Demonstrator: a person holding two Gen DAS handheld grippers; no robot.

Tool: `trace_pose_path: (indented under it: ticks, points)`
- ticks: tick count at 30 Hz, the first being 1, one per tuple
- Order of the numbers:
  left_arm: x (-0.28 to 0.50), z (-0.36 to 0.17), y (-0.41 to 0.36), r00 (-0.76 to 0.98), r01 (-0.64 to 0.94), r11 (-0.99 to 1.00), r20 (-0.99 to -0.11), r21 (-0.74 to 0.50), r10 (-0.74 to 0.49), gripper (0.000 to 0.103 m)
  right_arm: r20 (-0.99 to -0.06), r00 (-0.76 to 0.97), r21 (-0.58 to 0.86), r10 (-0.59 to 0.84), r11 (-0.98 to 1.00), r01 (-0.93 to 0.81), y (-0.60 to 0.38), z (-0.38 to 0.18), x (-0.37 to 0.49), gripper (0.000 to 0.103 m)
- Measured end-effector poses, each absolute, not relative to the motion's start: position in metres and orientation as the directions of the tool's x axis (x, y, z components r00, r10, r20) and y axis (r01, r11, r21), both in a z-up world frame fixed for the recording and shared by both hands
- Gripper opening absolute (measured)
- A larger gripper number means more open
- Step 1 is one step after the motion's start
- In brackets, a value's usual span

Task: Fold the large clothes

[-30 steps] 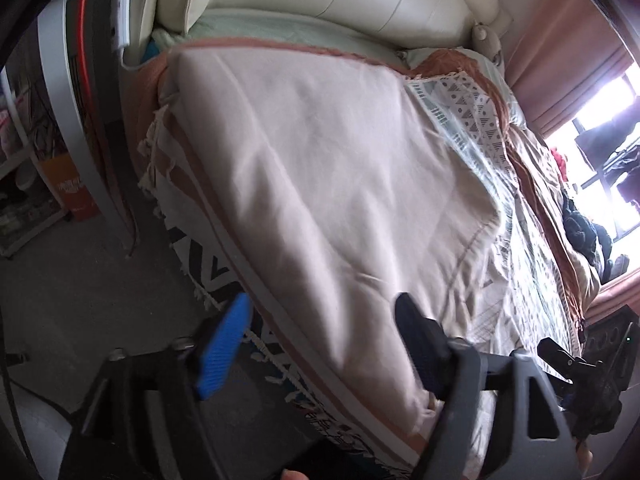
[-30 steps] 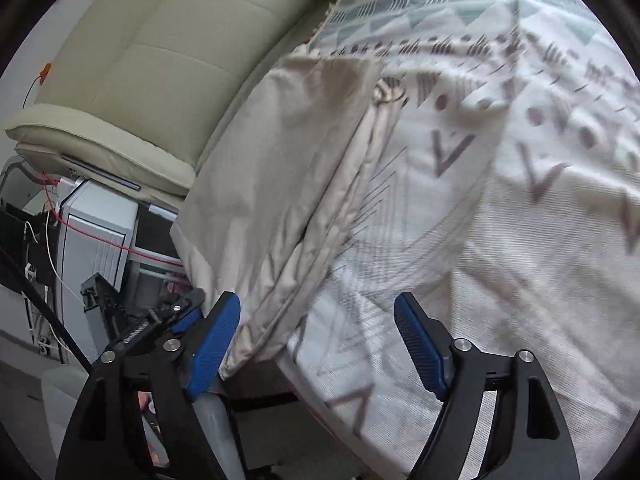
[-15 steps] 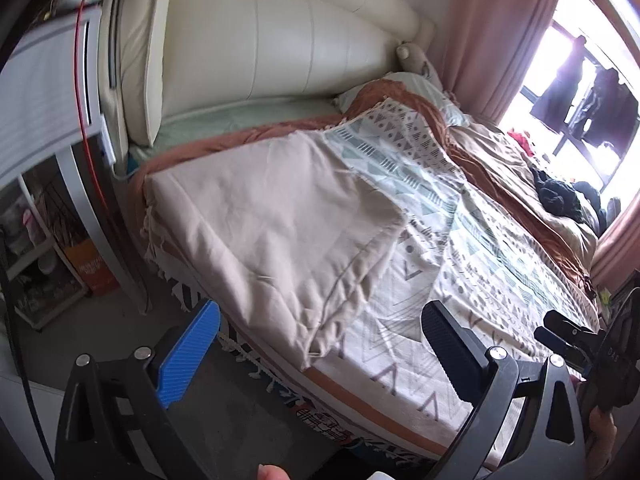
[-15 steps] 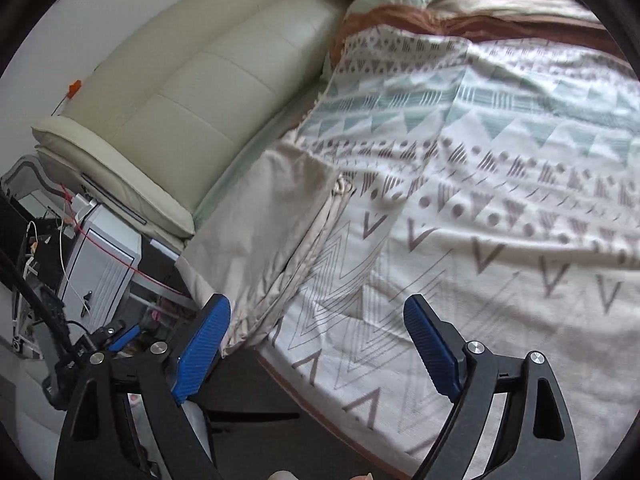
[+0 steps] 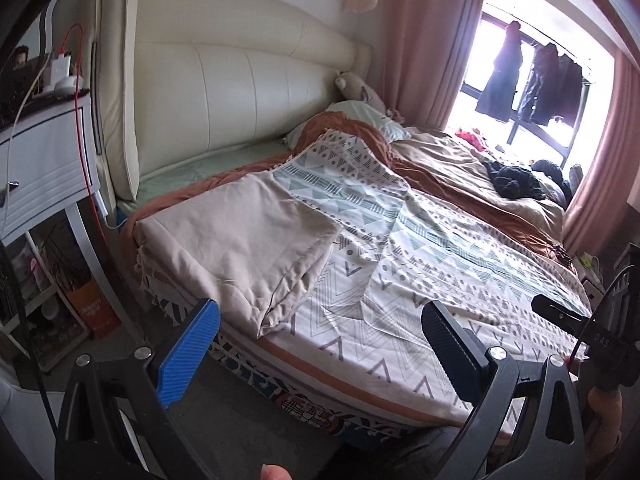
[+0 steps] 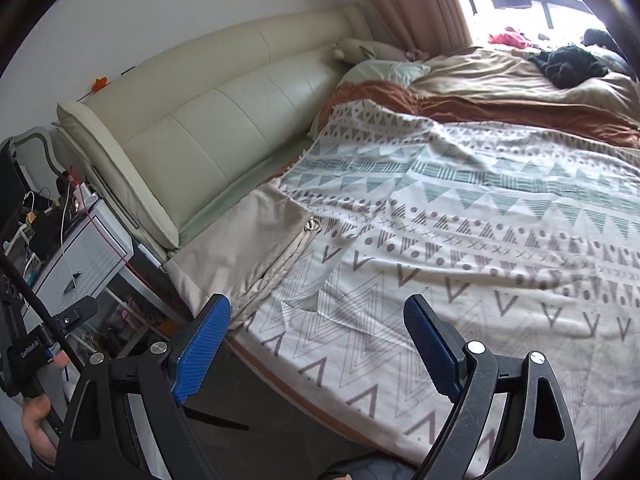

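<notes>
Both views now take in far more of the bed than a second ago. Left gripper (image 5: 316, 344) and right gripper (image 6: 316, 344) stand wide, empty. Folded beige garment (image 5: 240, 248) lies centre-left on the patterned blanket (image 5: 440, 264). No legible writing.

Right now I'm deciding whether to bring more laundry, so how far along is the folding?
Done: the beige garment lies folded at the bed's corner. In hand: nothing; the left hand-held gripper and right hand-held gripper are open and empty. Left: the dark clothes near the window look unfolded.
</notes>
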State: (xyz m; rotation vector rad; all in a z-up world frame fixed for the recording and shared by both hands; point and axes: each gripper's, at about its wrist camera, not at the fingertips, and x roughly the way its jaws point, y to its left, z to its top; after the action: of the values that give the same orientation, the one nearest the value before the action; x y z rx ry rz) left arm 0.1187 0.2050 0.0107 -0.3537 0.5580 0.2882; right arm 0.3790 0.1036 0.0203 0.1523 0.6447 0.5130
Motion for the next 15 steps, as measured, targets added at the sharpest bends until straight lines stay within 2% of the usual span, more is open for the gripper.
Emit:
trace_pose_path:
  ticks: [15]
  points:
    - [0.021,0.028,0.13,0.885,-0.245,0.955,-0.44,-0.168,0.15,0.103,-0.413,0.8,0.268,0.435,0.898,-0.35,0.021,0.01,0.241,0.088]
